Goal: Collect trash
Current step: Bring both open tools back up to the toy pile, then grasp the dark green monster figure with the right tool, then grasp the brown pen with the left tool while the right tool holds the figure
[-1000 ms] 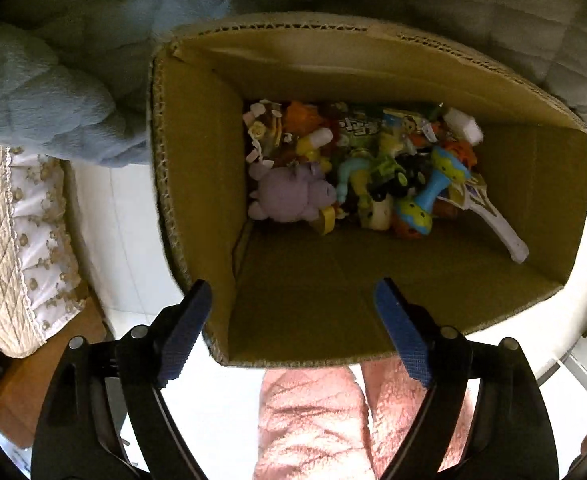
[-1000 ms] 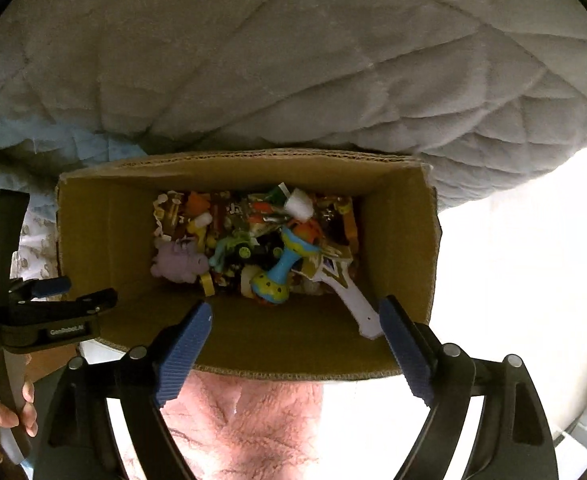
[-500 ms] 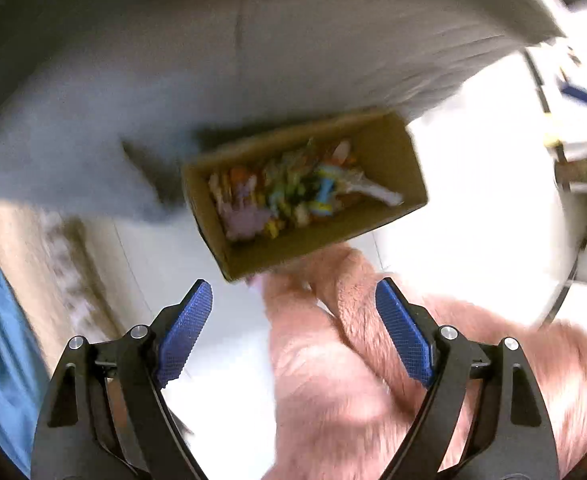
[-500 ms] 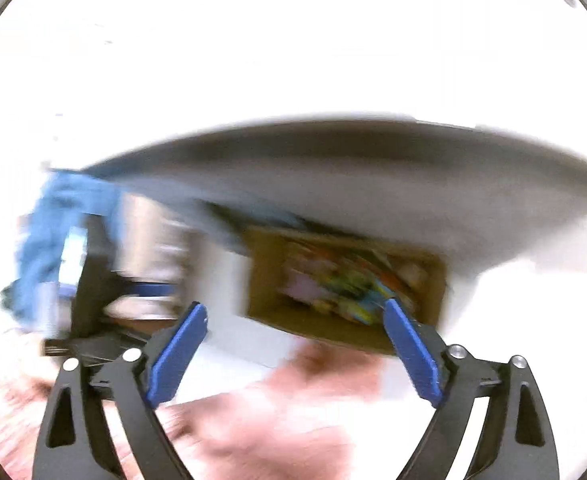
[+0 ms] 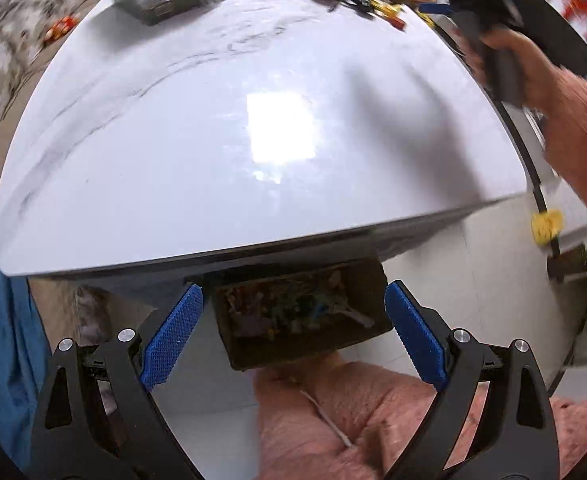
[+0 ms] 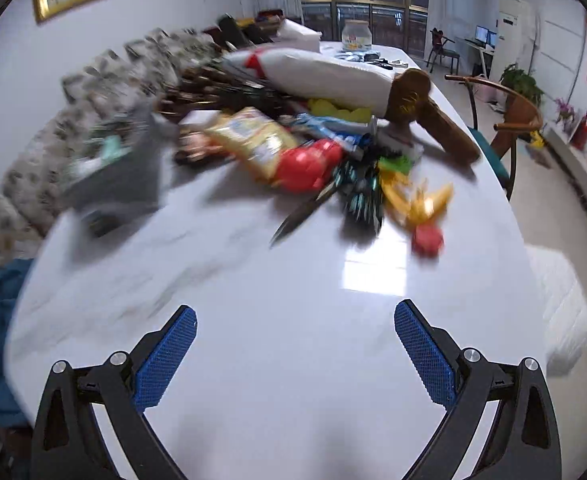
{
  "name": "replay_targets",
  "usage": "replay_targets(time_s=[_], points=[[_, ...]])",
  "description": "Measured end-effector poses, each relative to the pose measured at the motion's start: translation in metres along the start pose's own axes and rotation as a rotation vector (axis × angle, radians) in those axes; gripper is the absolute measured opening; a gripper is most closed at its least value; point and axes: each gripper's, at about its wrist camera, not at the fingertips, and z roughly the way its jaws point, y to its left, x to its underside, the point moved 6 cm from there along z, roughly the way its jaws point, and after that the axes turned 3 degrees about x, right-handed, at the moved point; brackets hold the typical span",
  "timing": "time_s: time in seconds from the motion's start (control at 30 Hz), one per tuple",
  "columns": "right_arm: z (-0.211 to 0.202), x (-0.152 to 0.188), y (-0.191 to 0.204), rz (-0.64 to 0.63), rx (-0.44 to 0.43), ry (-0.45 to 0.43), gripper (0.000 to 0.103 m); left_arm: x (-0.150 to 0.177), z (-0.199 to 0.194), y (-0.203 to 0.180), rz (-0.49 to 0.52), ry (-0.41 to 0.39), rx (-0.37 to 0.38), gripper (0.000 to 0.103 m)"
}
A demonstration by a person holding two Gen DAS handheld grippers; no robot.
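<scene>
Both grippers are seen with blue-padded jaws spread and widening further, nothing lying between them: the left gripper [image 5: 289, 336] is pointed steeply down past the near rim of the glossy white marble-patterned table [image 5: 221, 152], and the right gripper [image 6: 295, 354] is held over the bare near part of that table. Scattered wrappers and snack packets, the trash to be collected, are heaped toward the far end, at about twelve o'clock from the right gripper, well apart from its fingertips; among them a yellow crinkled snack bag [image 6: 253, 144], a red rounded packet [image 6: 307, 164] and a dark striped wrapper [image 6: 359, 196] can be made out despite blur. The heap's long axis is judged to run from ten o'clock to four o'clock. An open brown cardboard box [image 5: 305, 316] filled with small colourful items is seen below the table edge, framed by the left gripper. The right gripper is judged nearer the heap, so a forward reach toward twelve o'clock is called for
</scene>
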Motion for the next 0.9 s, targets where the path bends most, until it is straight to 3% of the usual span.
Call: replay_targets(time_s=[0.13, 0.23, 0.3, 0.33, 0.4, 0.47, 0.57, 0.73, 0.9], points=[[0.057, -0.037, -0.018, 0.016, 0.087, 0.039, 0.097, 0.006, 0.008, 0.002, -0.058, 0.024, -0.047, 0.090], [0.091, -0.051, -0.032, 0.046, 0.088, 0.098, 0.087, 0.011, 0.007, 0.013, -0.104, 0.040, -0.067, 0.090], [0.106, -0.051, -0.035, 0.051, 0.081, 0.130, 0.067, 0.015, 0.007, 0.019, -0.142, 0.048, -0.075, 0.090], [0.111, -0.054, -0.038, 0.052, 0.071, 0.132, 0.065, 0.016, 0.007, 0.023, -0.158, 0.052, -0.080, 0.090], [0.115, -0.053, -0.043, 0.047, 0.110, 0.151, 0.049, 0.018, 0.011, 0.028, -0.187, 0.063, -0.078, 0.090], [0.108, -0.042, -0.045, 0.077, 0.035, 0.162, 0.040, 0.012, 0.011, 0.028, -0.200, 0.064, -0.075, 0.090], [0.091, -0.018, -0.039, 0.033, -0.020, 0.180, 0.040, -0.003, 0.009, 0.024, -0.160, 0.041, -0.077, 0.090], [0.026, 0.045, -0.033, 0.094, -0.224, 0.193, 0.040, -0.045, 0.009, 0.011, -0.085, -0.001, -0.050, 0.090], [-0.045, 0.103, -0.049, 0.249, -0.335, 0.149, 0.040, -0.142, 0.029, -0.014, 0.064, -0.081, -0.044, 0.090]])
